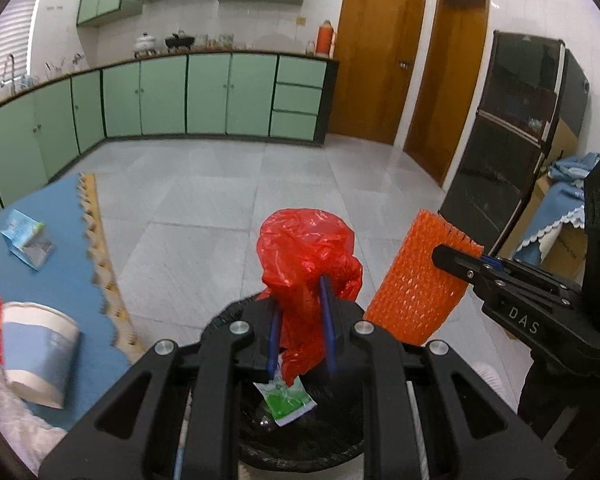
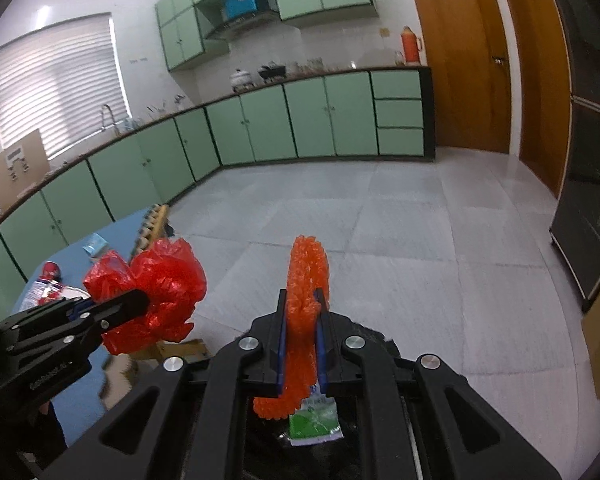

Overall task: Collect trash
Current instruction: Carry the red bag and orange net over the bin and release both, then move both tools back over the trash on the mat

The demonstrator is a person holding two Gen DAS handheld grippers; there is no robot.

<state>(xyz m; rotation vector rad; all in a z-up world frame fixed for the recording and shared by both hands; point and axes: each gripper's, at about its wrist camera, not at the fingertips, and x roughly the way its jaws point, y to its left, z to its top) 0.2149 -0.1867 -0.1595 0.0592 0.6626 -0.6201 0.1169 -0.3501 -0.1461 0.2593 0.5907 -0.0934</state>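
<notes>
The blue-covered worktop [image 1: 60, 280] at the left carries more trash: a white and blue paper cup [image 1: 40, 356] near, a small blue carton [image 1: 27, 243] farther. Below both tools sits a black-lined trash bin [image 1: 300, 440] with a green and white sachet [image 1: 290, 400] already inside. The right gripper [image 2: 302, 320] has its fingers clenched on an orange foam net sleeve [image 2: 306, 280]; the left gripper [image 1: 302, 320] pinches a crumpled red plastic bag [image 1: 308, 248]. Both hang just above the bin, so opening each pair of fingers squarely over the mouth, one at a time, should drop them cleanly.
</notes>
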